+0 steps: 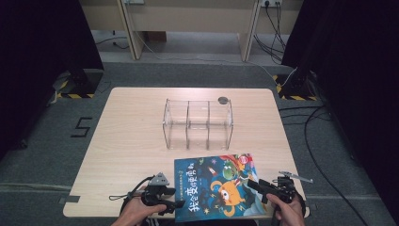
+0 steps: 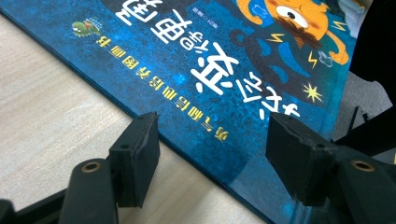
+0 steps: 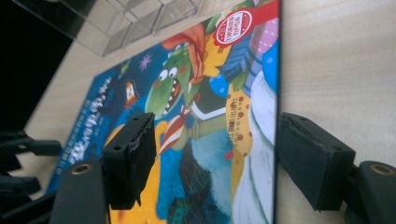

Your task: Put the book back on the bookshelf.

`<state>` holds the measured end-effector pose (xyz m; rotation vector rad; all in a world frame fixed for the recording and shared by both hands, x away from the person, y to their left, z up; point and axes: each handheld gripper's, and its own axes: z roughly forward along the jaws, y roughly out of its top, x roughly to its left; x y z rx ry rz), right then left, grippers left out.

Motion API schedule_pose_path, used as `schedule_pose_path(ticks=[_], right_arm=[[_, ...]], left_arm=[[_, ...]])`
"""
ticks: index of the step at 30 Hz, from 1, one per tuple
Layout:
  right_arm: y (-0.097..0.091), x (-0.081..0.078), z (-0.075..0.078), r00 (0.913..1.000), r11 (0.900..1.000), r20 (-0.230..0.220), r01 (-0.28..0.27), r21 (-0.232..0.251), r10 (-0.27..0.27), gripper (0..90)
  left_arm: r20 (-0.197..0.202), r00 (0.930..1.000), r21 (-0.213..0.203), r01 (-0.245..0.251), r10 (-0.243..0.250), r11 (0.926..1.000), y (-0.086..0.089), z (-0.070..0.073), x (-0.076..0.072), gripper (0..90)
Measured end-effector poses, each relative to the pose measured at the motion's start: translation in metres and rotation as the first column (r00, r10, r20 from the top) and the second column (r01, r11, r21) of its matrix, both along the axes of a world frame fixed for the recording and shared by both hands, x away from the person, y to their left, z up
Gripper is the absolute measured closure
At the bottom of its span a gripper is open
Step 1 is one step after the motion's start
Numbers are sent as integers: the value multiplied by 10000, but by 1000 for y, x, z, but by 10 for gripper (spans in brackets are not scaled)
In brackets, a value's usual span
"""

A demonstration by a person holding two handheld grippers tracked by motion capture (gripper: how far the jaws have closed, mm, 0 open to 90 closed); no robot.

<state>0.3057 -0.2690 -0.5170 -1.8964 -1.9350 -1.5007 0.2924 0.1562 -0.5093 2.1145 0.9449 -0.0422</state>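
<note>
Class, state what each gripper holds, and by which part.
Nothing is held: left gripper and right gripper are open, straddling opposite edges of the flat blue picture book.

The right gripper [image 3: 212, 154] hangs low with its jaws spread wide, straddling the edge of a colourful picture book [image 3: 187, 140] lying flat on the pale wooden table [image 3: 336, 70]. Beyond the book sits a clear plastic organizer [image 3: 126, 18].
</note>
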Motion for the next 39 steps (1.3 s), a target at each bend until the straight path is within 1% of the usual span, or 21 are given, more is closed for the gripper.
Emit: schedule_pose_path(ticks=[1,2,3,4,7,9,10,11,12,13,15,17,18,19,20,23,30,33,36,37,39], right_arm=[[0,0,0,10000,10000,0,0,0,0,295],[-1,-1,0,9994,9988,-283,224,429,-212,296],[-3,-2,-2,9992,9974,-256,330,646,-314,296],[-5,-5,-5,9962,9853,-656,671,1571,-573,309],[-8,-7,-4,9969,9799,-569,650,1888,-552,330],[-8,-9,-4,9976,9727,-534,542,2258,-432,402],[-6,-11,-5,9981,9601,-590,350,2776,-194,412],[-3,-14,-3,9994,9615,-315,212,2740,-130,501],[-3,-14,-3,9994,9615,-315,212,2740,-130,501],[-2,-15,4,9987,9863,317,-439,1590,393,540],[-2,-13,6,9917,9941,906,-961,503,913,564],[-2,-14,8,9894,9931,992,-1109,394,1065,561],[-4,-13,11,9781,9886,1489,-1498,181,1455,562],[-3,-14,13,9722,9872,1743,-1593,16,1566,556],[-3,-14,13,9722,9872,1743,-1593,16,1566,556],[-2,-14,17,9556,9804,2203,-1862,-642,1959,541],[-2,-15,20,9477,9772,2404,-1951,-837,2098,536],[-2,-16,24,9338,9734,2806,-1953,-1197,2219,531],[-1,-17,26,9324,9739,2871,-1919,-1215,2196,529],[-2,-17,26,9224,9714,3136,-1885,-1444,2256,528],[-2,-18,28,9237,9720,3105,-1892,-1391,2242,528]], left_arm=[[-3,10000,-6,-4,4,10000,0,0,0,343],[2,10000,-25,-28,28,10000,0,0,0,339],[8,10000,-52,-50,50,10000,0,0,-1,339],[-32,10000,-59,-42,42,10000,0,0,0,337],[-138,9999,-130,-30,29,9999,1,0,1,334],[-306,9995,-306,-106,97,9995,3,-1,2,341],[-375,9992,-350,-136,123,9993,4,-1,3,341],[-364,9993,-327,-87,75,9994,4,0,3,342],[-364,9993,-327,-87,75,9994,4,0,3,341],[-259,9997,-258,-41,34,9997,3,0,3,341],[-287,9996,-321,-42,32,9995,4,-1,3,337],[-318,9995,-376,-49,37,9993,4,-1,3,335],[-326,9995,-484,-34,18,9988,6,-2,4,334],[-342,9994,-534,-45,27,9986,6,-2,4,328],[-342,9994,-534,-45,27,9986,6,-2,4,315],[-372,9993,-676,-98,73,9977,6,-3,3,307],[-296,9991,-750,-338,317,9966,7,-4,4,307],[-339,9987,-777,-400,375,9962,8,-4,5,307],[-195,9985,-725,-523,510,9960,6,-4,5,307],[-147,9987,-638,-494,486,9967,6,-4,5,307],[-131,9988,-623,-485,478,9969,5,-4,5,307]])
